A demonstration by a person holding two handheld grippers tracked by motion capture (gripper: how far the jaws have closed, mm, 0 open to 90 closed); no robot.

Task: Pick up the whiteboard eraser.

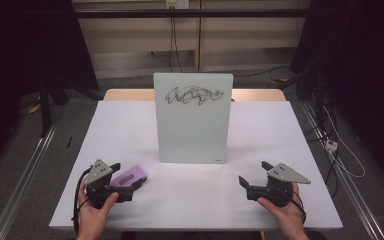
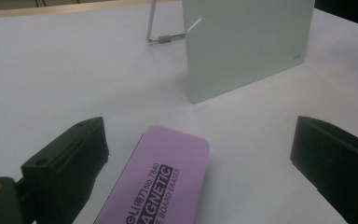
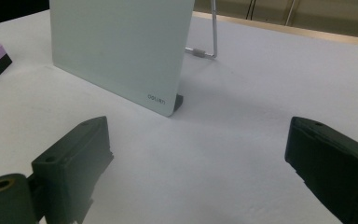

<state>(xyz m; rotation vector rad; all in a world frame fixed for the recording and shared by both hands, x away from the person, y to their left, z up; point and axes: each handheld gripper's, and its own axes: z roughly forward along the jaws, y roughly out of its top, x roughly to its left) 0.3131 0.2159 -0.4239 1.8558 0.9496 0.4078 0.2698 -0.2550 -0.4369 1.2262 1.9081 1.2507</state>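
Fingers on my left gripper [image 2: 196,154] are spread wide, and the purple eraser [image 2: 161,179] lies flat on the table [image 1: 130,125] between them, closer to the left jaw, touched by neither as far as I can see. My right gripper [image 3: 196,158] is spread just as wide over bare tabletop. The small whiteboard [image 1: 193,120] stands upright mid-table on its wire stand (black scribble near its top edge), well beyond both grippers. From the high view the eraser [image 1: 130,177] sits just beside the left gripper [image 1: 111,175], near the table's front-left.
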